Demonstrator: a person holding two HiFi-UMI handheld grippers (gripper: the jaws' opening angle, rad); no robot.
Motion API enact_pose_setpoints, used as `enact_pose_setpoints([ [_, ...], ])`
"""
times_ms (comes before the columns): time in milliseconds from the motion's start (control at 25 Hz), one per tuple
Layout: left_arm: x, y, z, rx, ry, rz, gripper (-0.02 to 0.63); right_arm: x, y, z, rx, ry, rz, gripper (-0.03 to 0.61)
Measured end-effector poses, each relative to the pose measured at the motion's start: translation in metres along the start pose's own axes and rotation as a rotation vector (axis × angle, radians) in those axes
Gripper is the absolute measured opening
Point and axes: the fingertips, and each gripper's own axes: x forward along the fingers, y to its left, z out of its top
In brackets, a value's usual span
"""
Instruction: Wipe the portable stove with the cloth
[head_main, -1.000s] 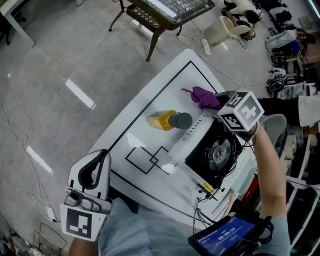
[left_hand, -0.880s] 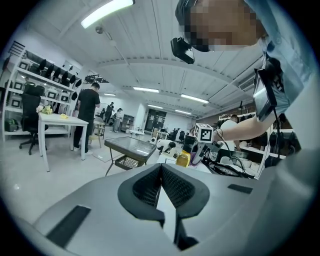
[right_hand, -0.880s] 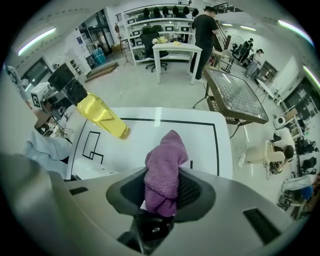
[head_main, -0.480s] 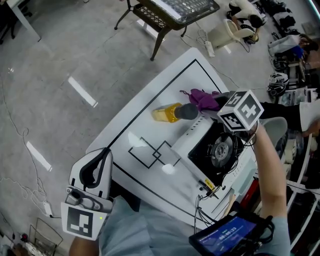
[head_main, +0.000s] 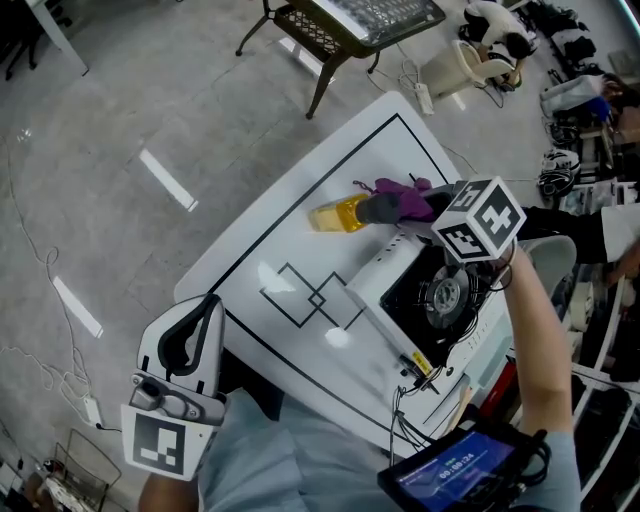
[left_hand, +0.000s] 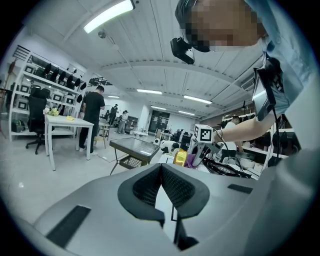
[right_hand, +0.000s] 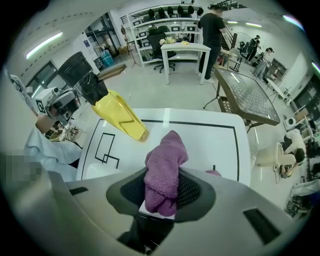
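Right gripper (right_hand: 161, 194): I read its jaws clamped on the purple cloth (right_hand: 164, 167), pointing steeply down.
Cloth position: in my head view it sits at the stove's 11 o'clock, just beside the bottle's dark cap.
Portable stove (head_main: 436, 296): on the white table (head_main: 285, 235), towards its 4 o'clock edge.
Yellow bottle (head_main: 336, 214): lying on its side, at 9 o'clock of the cloth.
Left gripper (left_hand: 161, 171): jaw tips together with nothing between them, off the table at its 7 o'clock.
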Motion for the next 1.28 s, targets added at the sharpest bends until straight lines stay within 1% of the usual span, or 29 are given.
enact_pose_setpoints([
  [360,-0.009,-0.008,-0.001,-0.005,-0.014,0.001,0.018,-0.001,0.024,0.0,-0.011,0.001,0.043,0.152],
  [680,-0.026,-0.013,-0.006,-0.006,-0.016,0.009,0.018,-0.002,0.046,0.002,-0.013,-0.015,0.058,0.152],
  [1280,-0.066,-0.022,-0.002,0.012,-0.063,0.023,0.018,-0.001,0.096,0.008,-0.03,-0.051,0.08,0.152],
])
